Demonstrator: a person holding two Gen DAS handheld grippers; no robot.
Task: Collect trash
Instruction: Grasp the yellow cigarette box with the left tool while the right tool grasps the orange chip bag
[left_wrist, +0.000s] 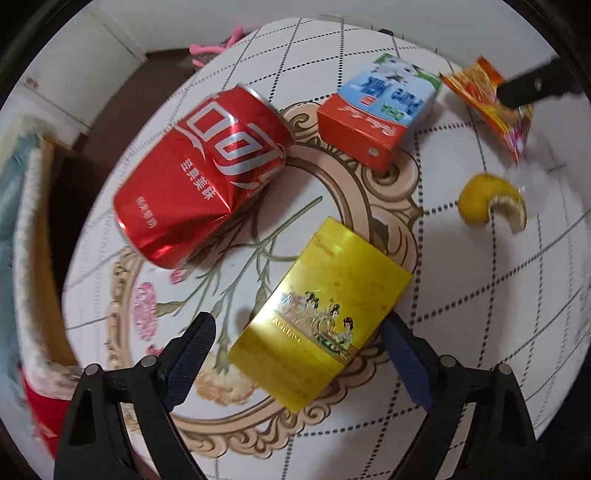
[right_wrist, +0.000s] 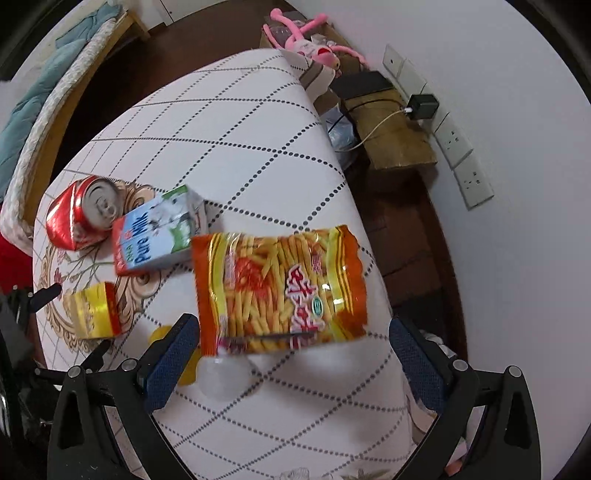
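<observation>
Milk carton (right_wrist: 155, 236): "Pure Milk"; can (left_wrist: 201, 173): probably Chinese Coca-Cola.

1. Support: table under a white cloth (left_wrist: 480, 332) with dotted grey diamond lines and a beige floral scroll medallion.
2. Dented red aluminium drink can (left_wrist: 199, 173), on its side.
3. Blue-and-red milk carton (left_wrist: 376, 118), lying flat just beside the can.
4. Yellow rectangular cardboard pack (left_wrist: 321, 325).
5. Orange plastic snack bag (right_wrist: 280, 288).
6. Yellow curved fruit peel (left_wrist: 487, 201).
7. Clear plastic item (right_wrist: 225, 380), blurred, just beside the bag.
</observation>
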